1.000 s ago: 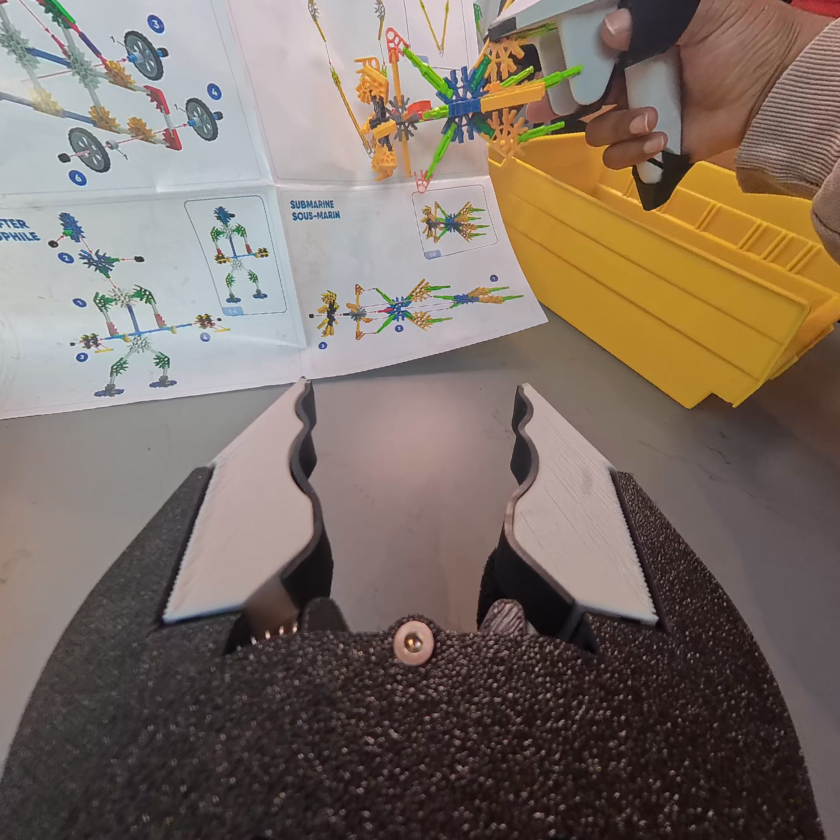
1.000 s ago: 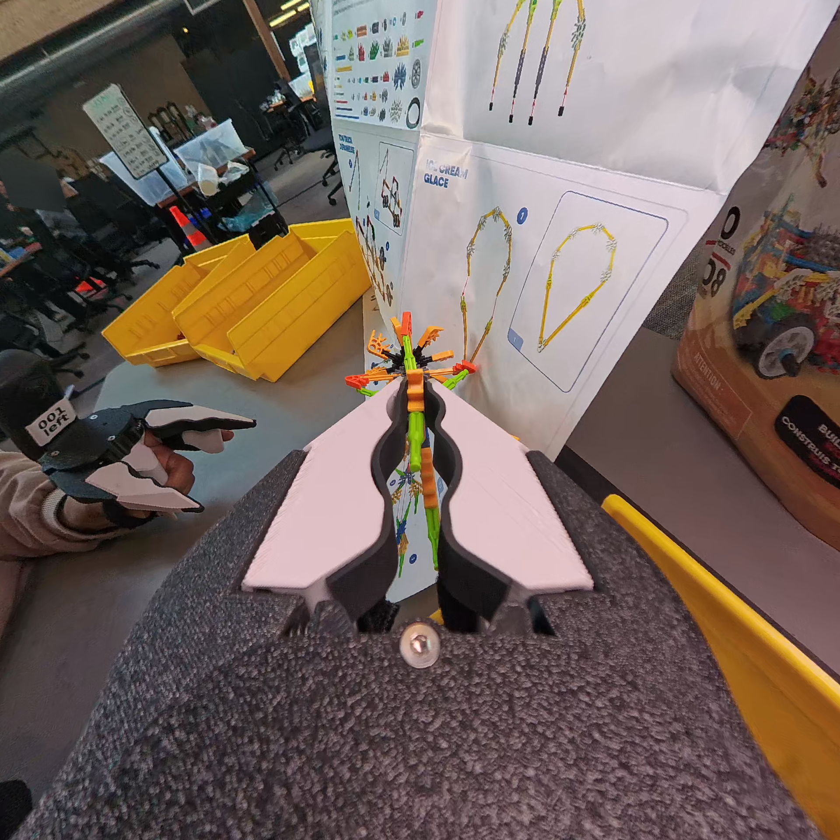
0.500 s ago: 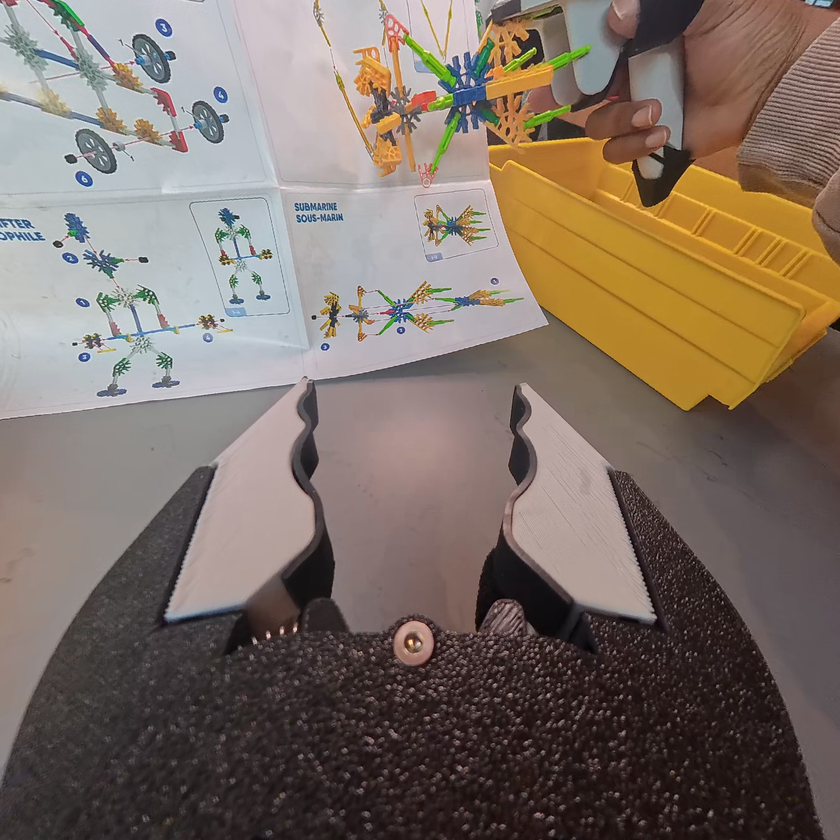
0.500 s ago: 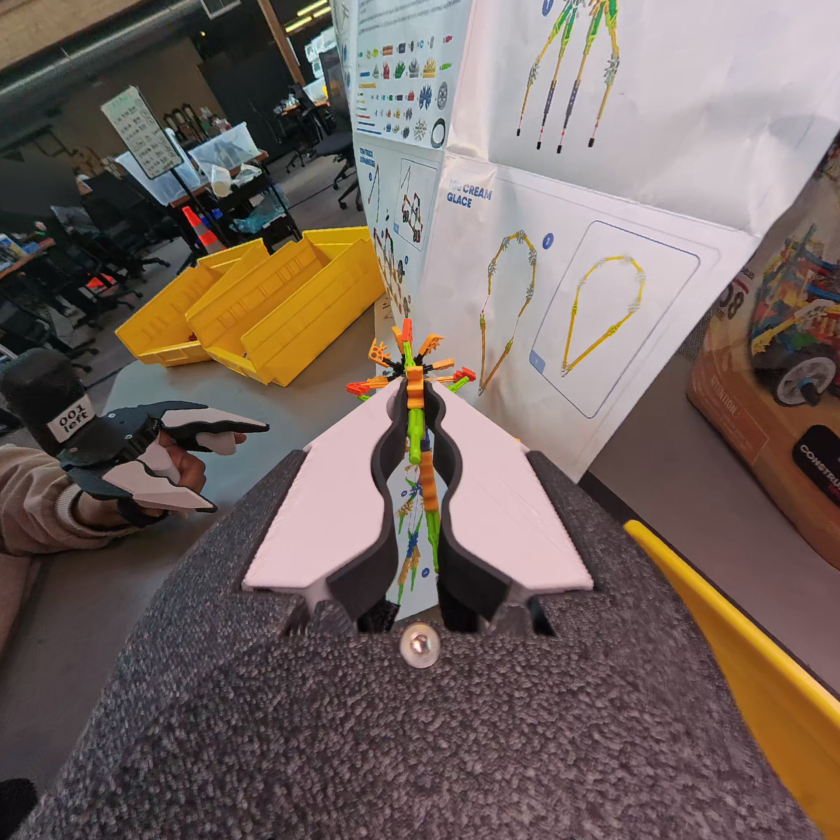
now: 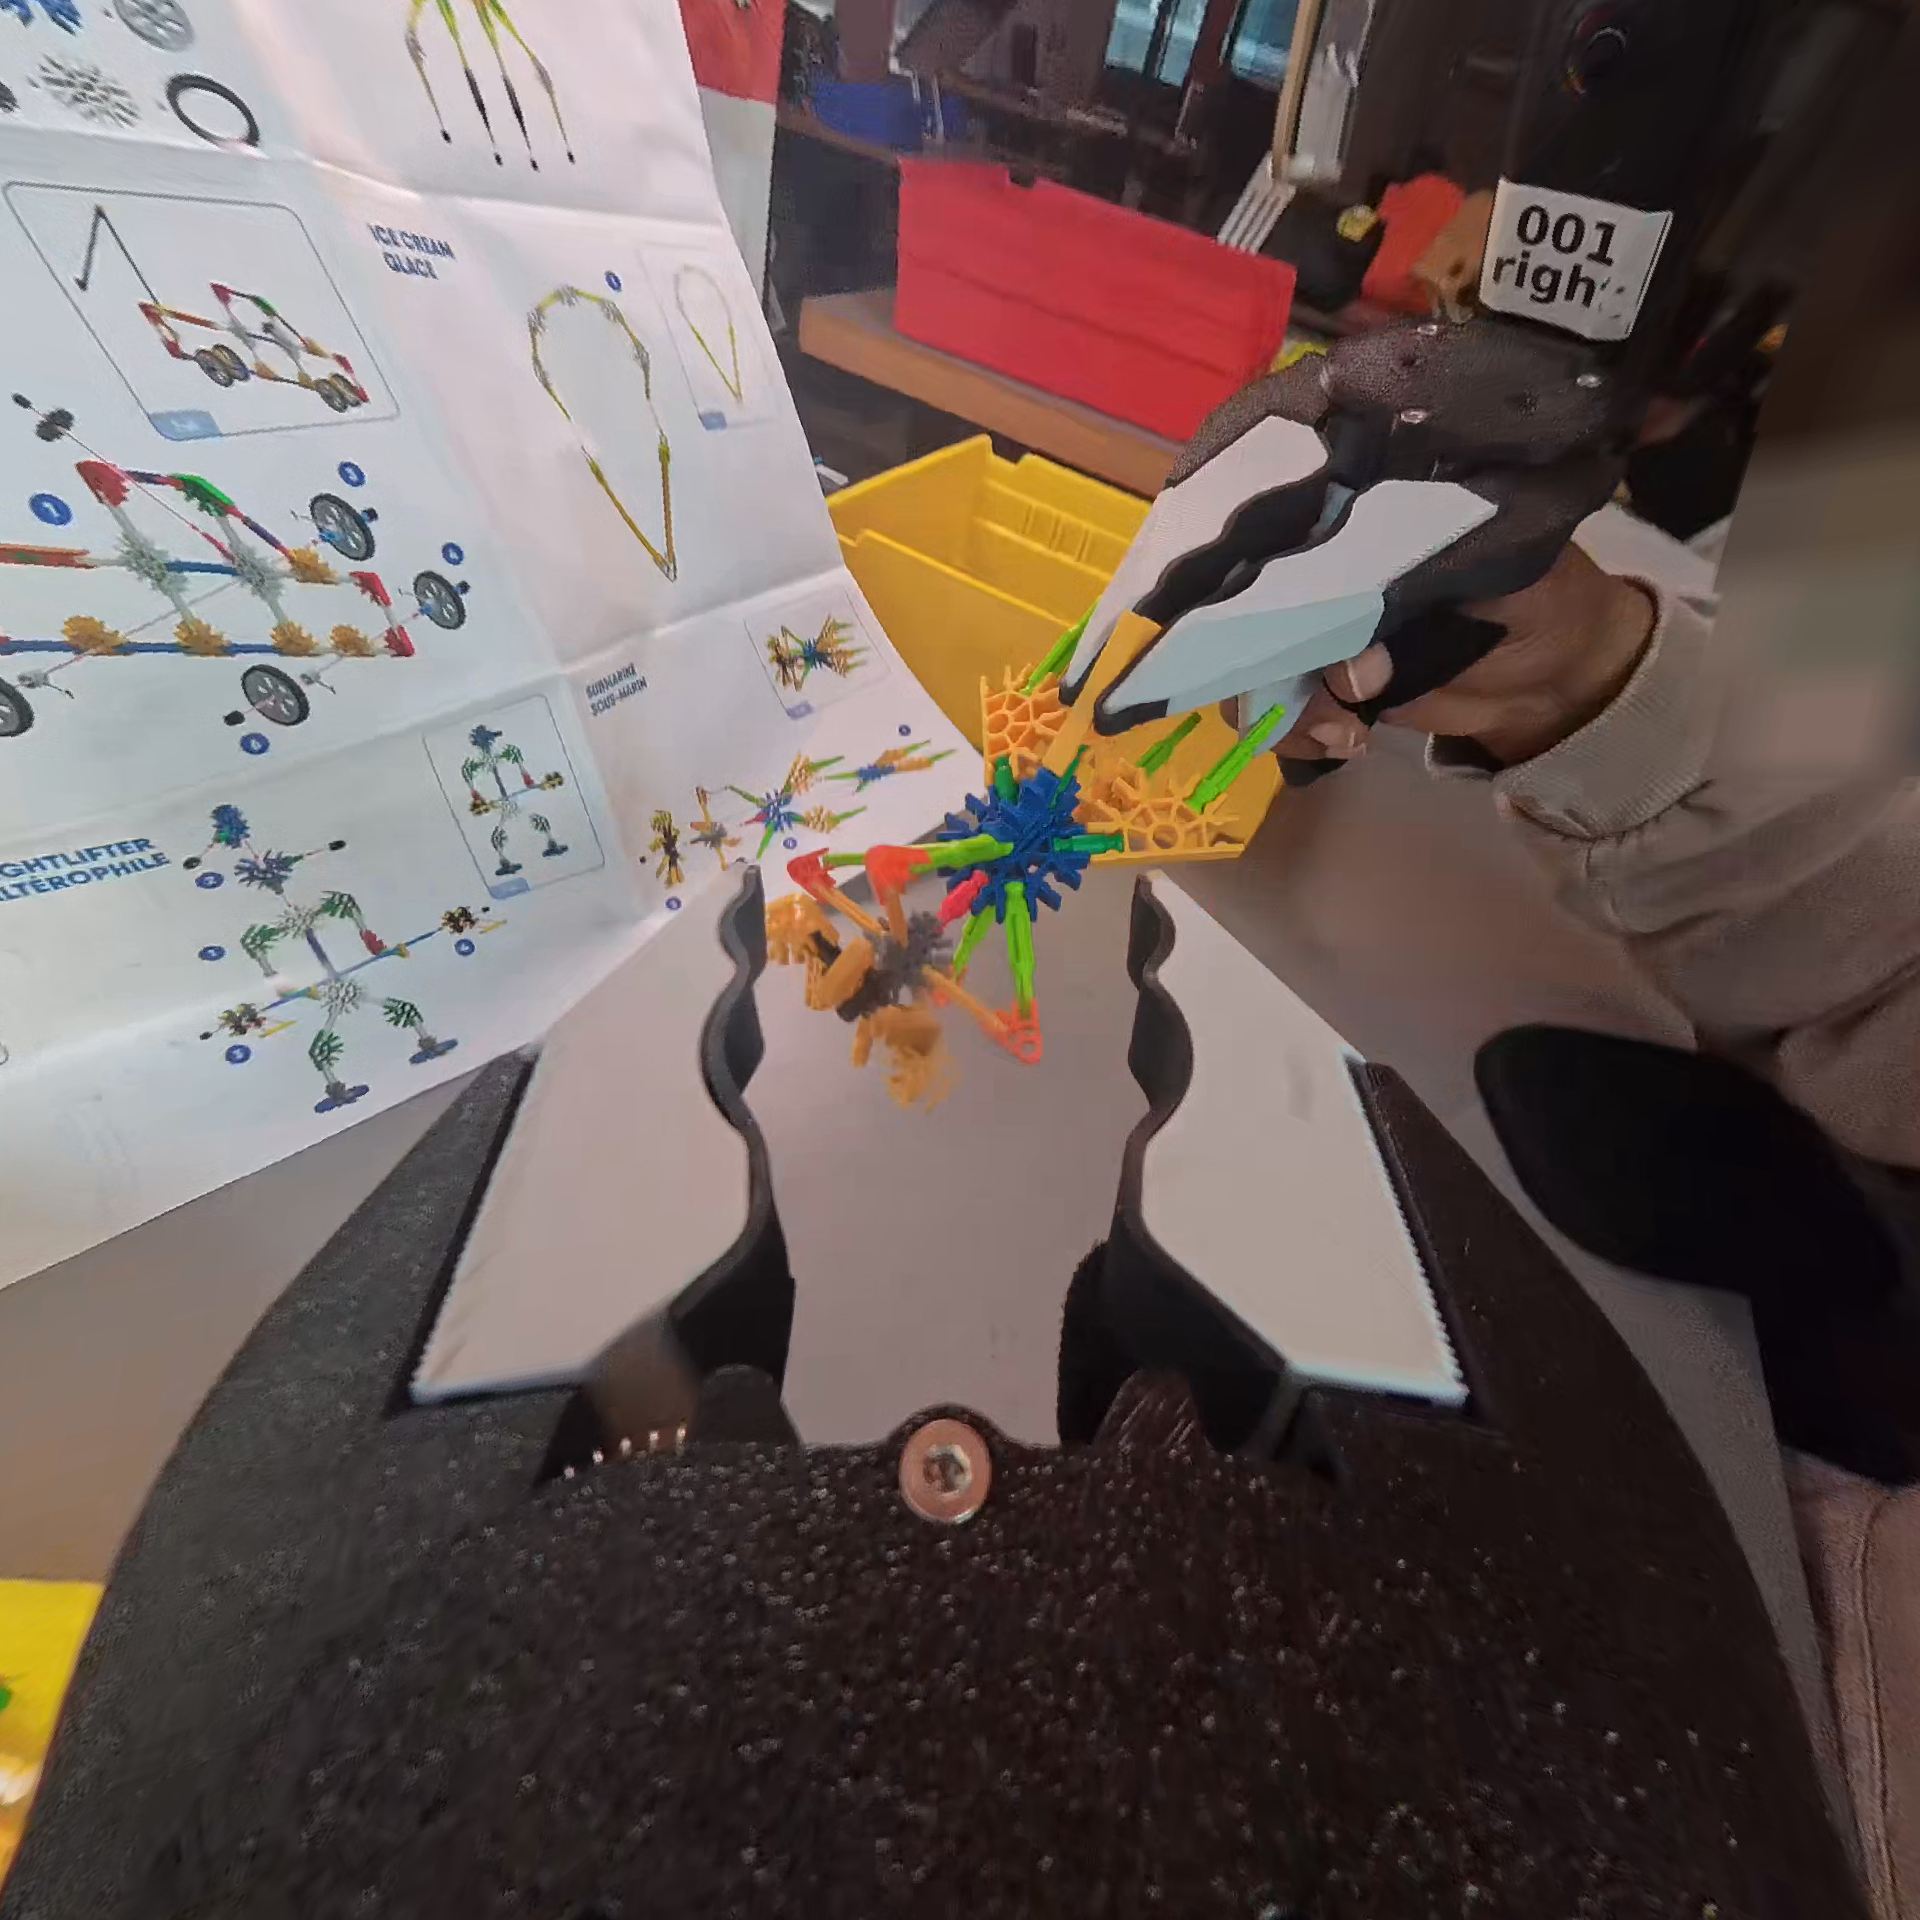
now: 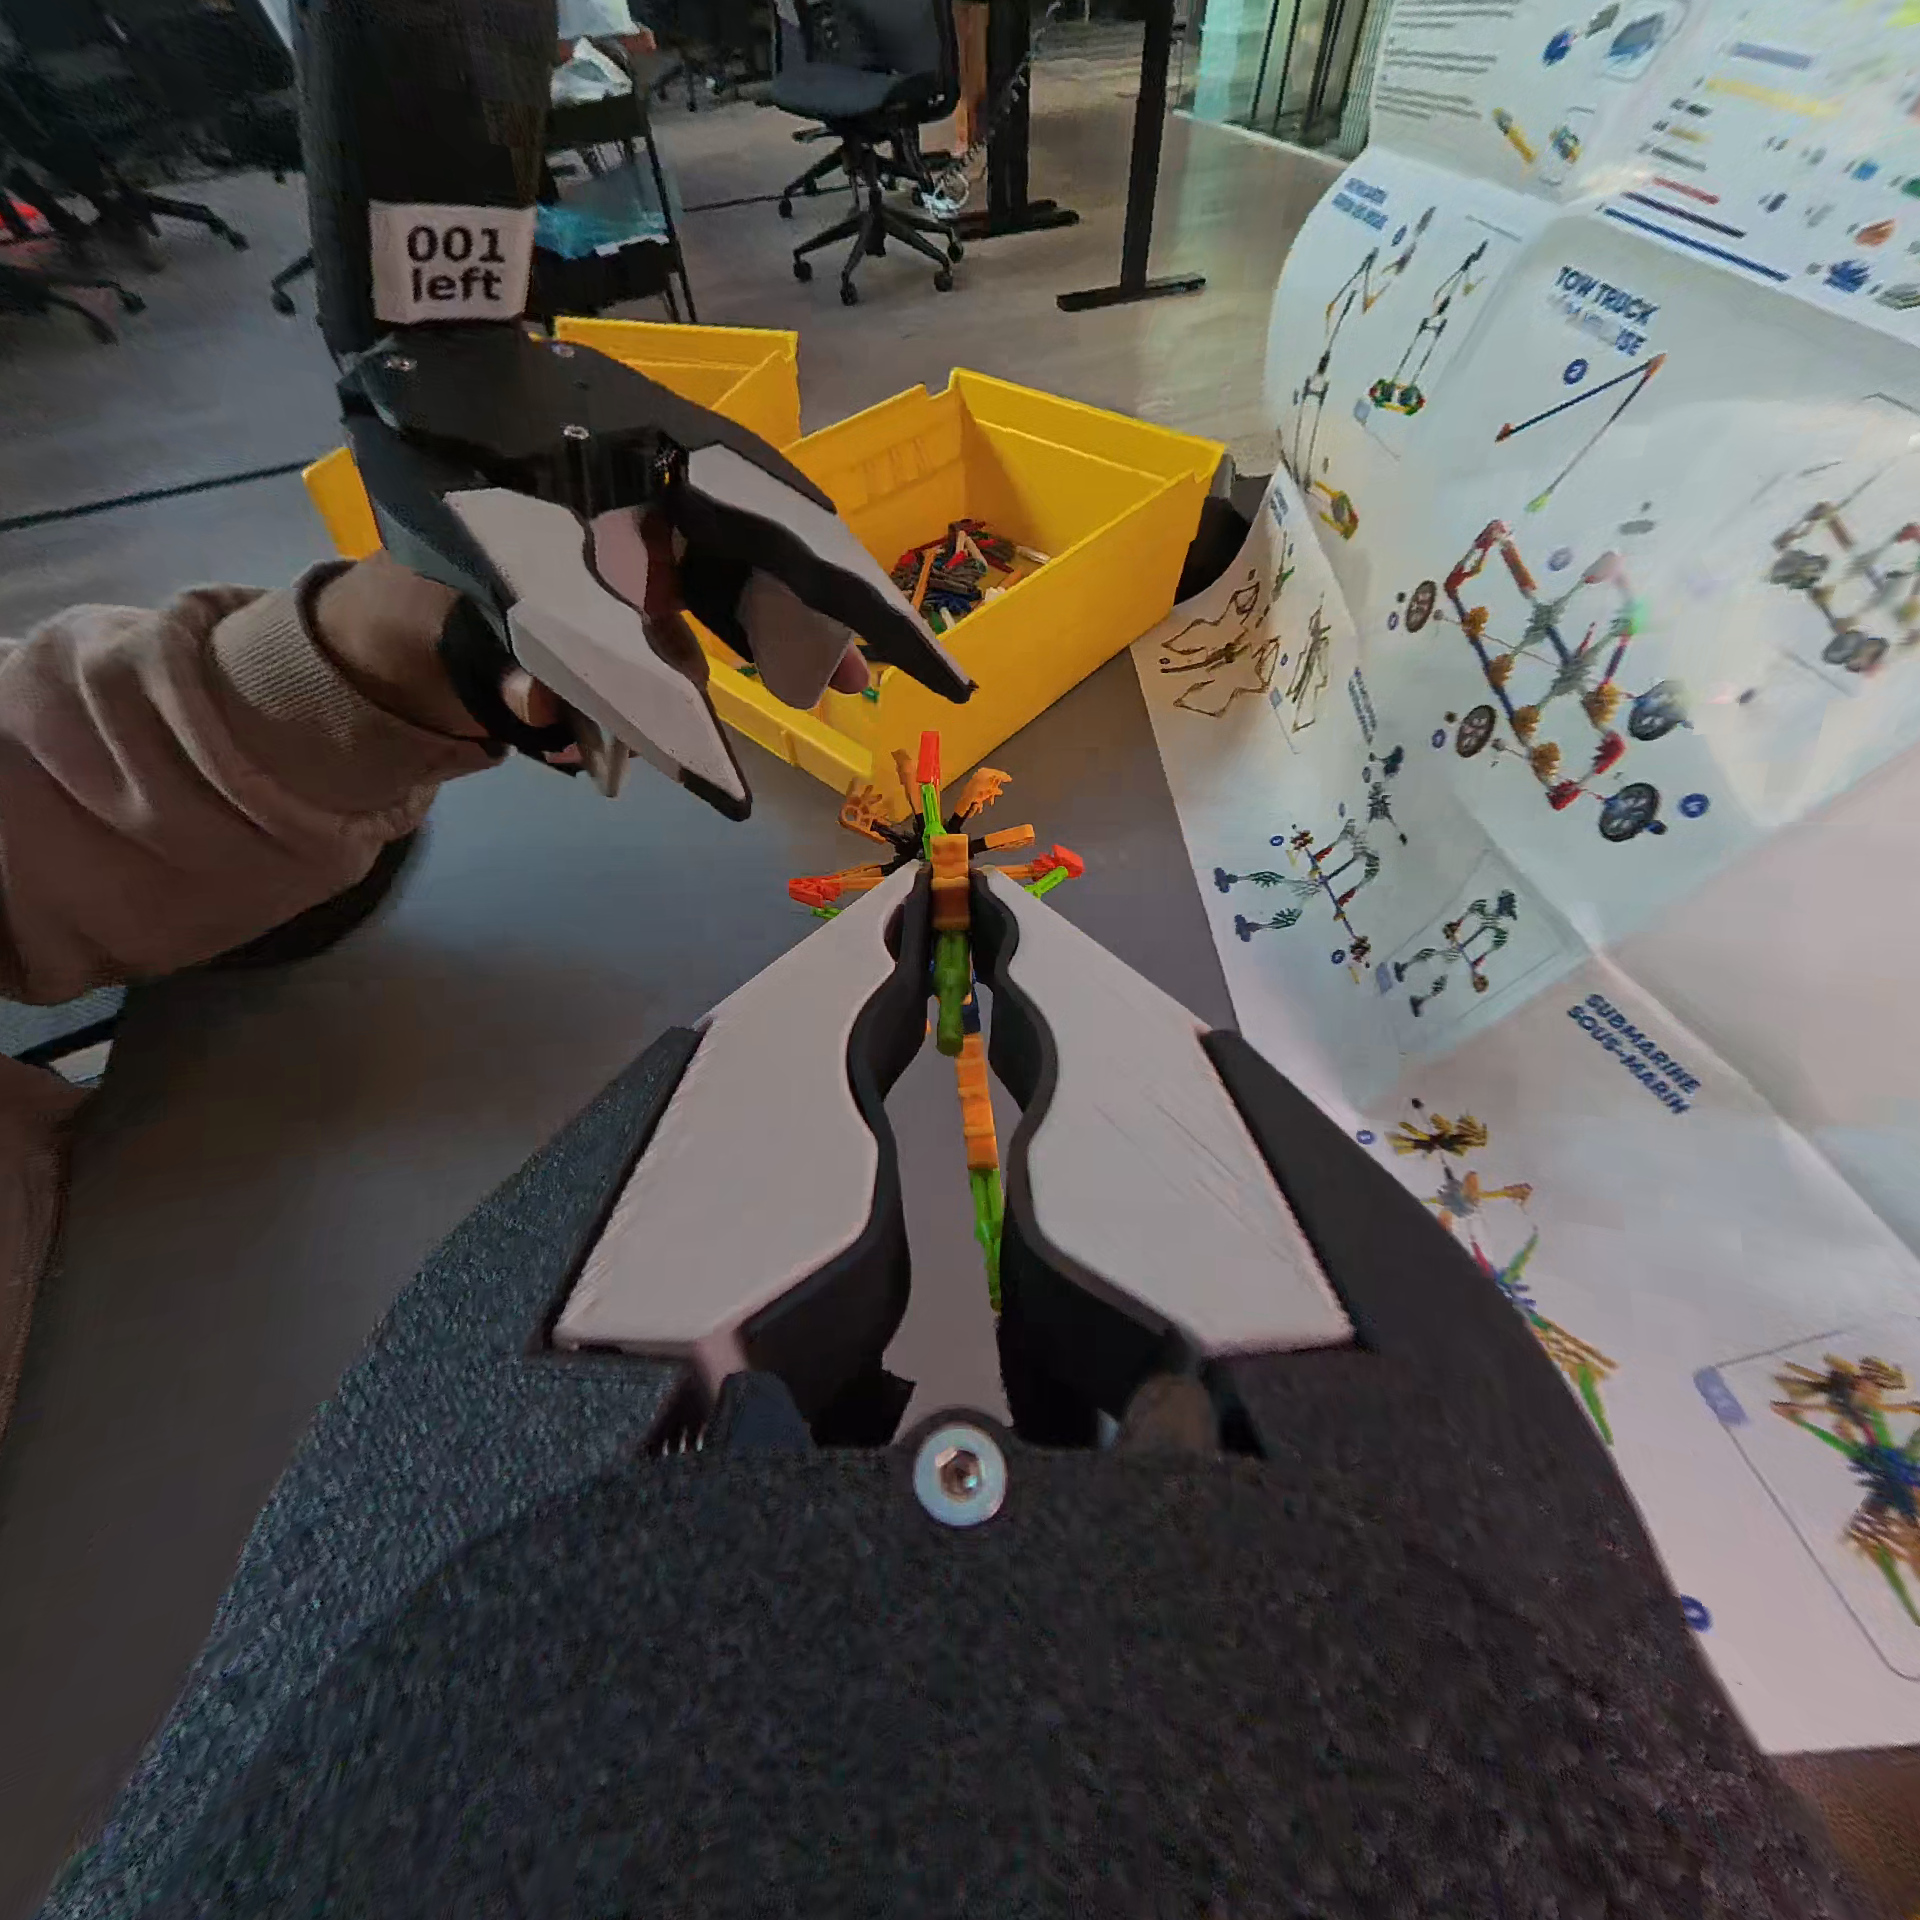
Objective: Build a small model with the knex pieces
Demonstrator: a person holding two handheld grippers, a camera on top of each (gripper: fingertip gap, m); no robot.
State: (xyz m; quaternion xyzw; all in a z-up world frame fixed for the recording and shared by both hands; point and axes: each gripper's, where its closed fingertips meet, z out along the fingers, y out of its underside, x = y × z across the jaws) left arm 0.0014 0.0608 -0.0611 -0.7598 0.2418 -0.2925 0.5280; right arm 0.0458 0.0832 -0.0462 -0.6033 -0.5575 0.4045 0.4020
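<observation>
1. On grey table (image 5: pixel 1351 966): big white instruction sheet (image 5: pixel 343 582) propped upright at left of left wrist view, lower edge resting on tabletop; seen at right in right wrist view (image 6: pixel 1538 727).
2. Behind model: yellow bin (image 6: pixel 1049 488) with loose pieces inside, touching sheet's edge; second yellow bin (image 6: pixel 727 364) just behind it.
3. Nearest camera in left wrist view: left gripper (image 5: pixel 940 904), spread wide, gripping nothing, touching nothing; bare tabletop showing between fingers (image 5: pixel 613 1174).
4. Seen from right wrist view: left gripper (image 6: pixel 862 748) hanging above and left of model, tips pointed down at it, apart from it.
5. Up right in left wrist view: right gripper (image 5: pixel 1091 696), closed tight on model's orange rod, held by hand (image 5: pixel 1496 675) in beige sleeve.
6. Up close in right wrist view: right gripper (image 6: pixel 951 883) pinching rod, green and orange rods running back down narrow slot between fingers (image 6: pixel 779 1122).
7. Between both grippers: model (image 5: pixel 997 862), held clear above table, blue hub at middle, green rods, orange and red connectors, grey-and-yellow cluster hanging lowest, just ahead of left fingertips.
8. Room for moving: bare table left of model and under it; sheet and bin close on far side.
</observation>
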